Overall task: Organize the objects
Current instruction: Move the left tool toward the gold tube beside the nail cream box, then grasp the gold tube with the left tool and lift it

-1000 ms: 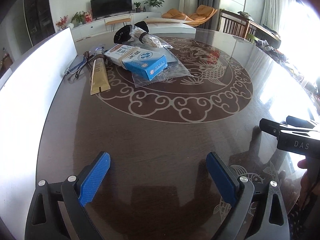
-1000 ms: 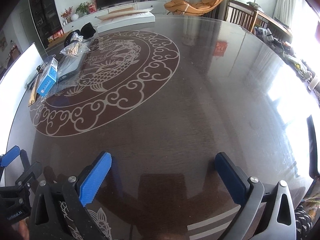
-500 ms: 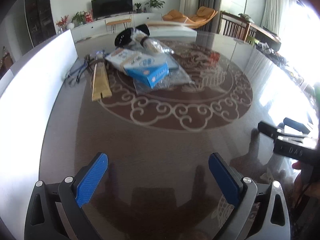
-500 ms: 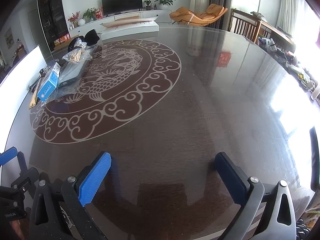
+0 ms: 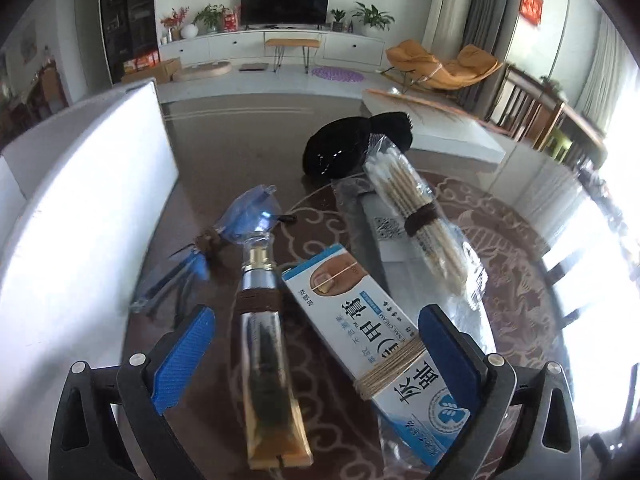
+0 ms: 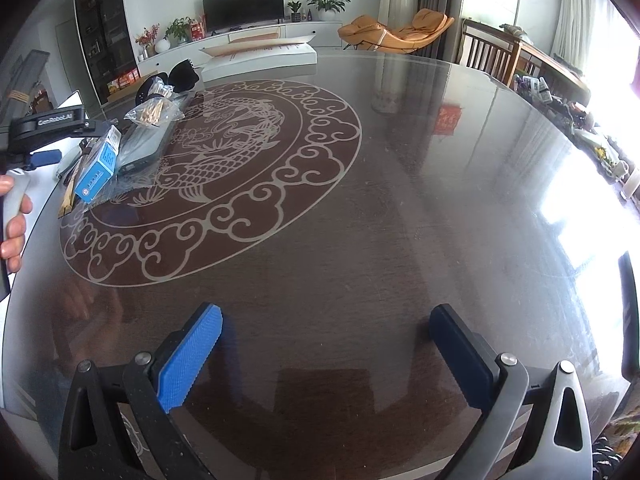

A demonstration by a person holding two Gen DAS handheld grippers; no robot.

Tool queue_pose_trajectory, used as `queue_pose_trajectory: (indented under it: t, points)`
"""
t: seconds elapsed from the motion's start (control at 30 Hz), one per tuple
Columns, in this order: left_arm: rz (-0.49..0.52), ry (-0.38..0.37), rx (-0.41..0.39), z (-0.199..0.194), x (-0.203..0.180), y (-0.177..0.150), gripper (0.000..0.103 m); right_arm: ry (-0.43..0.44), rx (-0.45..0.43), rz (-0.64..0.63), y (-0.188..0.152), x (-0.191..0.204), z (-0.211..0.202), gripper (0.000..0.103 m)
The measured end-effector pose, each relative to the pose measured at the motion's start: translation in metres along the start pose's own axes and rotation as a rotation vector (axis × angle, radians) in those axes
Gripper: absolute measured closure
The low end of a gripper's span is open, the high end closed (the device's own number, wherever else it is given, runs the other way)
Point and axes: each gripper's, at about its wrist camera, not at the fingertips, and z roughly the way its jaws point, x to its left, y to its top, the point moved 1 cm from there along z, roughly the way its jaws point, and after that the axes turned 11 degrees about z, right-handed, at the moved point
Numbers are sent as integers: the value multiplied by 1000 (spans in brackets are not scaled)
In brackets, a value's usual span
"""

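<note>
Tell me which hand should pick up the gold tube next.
Left. The left tool hangs open right over the gold tube. The right tool is open above bare table, far from the pile.

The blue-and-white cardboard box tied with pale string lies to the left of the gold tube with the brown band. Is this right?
Not quite. In the left wrist view the blue-and-white cardboard box tied with pale string lies to the right of the gold tube with the brown band, not to its left.

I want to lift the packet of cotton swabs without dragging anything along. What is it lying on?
The cotton swabs lie across a flat grey package in clear plastic with a white QR label. Their far end reaches a black object. What lies under the package is hidden.
</note>
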Motion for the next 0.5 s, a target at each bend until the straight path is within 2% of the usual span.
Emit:
queue_pose_trajectory:
  t: [0.07,0.1,0.2,0.27,0.5]
  points:
    - [-25,-56,54,15,0,-2,0,0,0,0,0,0,0,0]
    - [-7,-59,64,19,-5,-5,0,0,0,0,0,0,0,0]
    - [142,-57,34,16,-35,-14,0,0,0,0,0,0,0,0]
    - [215,-101,12,9,-56,-21,0,0,0,0,0,0,0,0]
    - [375,-259,13,-24,-128,-57,0,0,-1,0,0,0,0,0]
